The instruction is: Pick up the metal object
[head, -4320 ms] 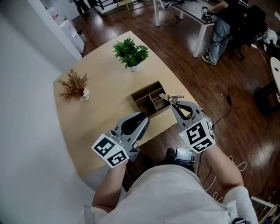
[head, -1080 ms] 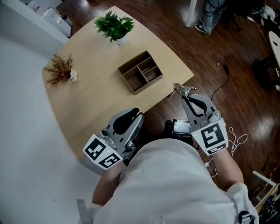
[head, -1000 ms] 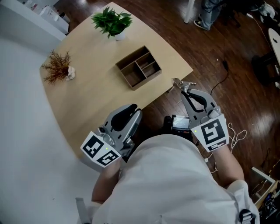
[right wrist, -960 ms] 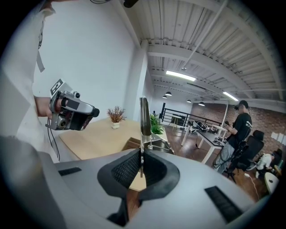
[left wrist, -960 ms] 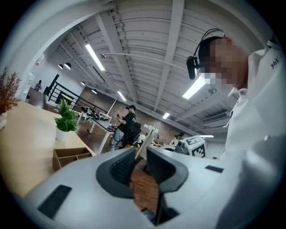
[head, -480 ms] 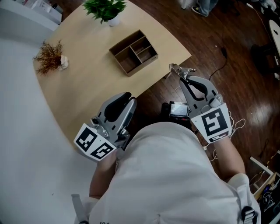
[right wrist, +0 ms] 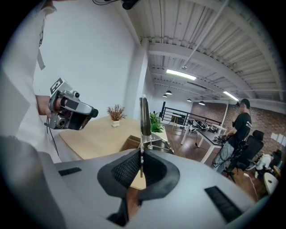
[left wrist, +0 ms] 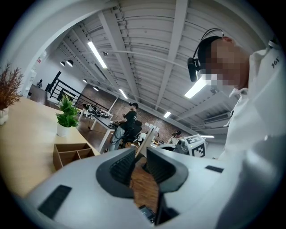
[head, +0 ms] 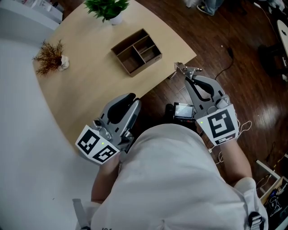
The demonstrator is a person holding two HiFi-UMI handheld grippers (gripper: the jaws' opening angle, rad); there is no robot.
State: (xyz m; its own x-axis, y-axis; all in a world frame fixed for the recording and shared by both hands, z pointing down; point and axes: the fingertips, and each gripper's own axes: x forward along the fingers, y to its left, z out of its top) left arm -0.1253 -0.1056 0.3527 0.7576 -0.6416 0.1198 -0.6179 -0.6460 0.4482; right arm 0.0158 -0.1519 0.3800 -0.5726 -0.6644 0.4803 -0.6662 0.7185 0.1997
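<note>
The metal object (head: 184, 68) is a thin silvery clip-like piece with a flat blade (right wrist: 145, 116). It stands up from the jaws of my right gripper (head: 187, 77), which is shut on its lower end (right wrist: 141, 156). The gripper holds it in the air past the table's near edge, over the dark wood floor. My left gripper (head: 130, 97) hovers over the table's near edge with only a narrow slit between its pads (left wrist: 124, 165) and nothing in them. In the right gripper view the left gripper (right wrist: 71, 109) shows at the left.
A wooden organizer box (head: 137, 51) with several empty compartments sits on the tan table (head: 90, 81). A green potted plant (head: 105, 9) and a dried sprig (head: 49, 56) stand farther back. A small device (head: 182, 110) lies on the floor. A person sits at a far desk (right wrist: 234, 129).
The right gripper has carried the metal object from beside the organizer box out past the table's edge over the floor. Both grippers now sit farther back from the box.
</note>
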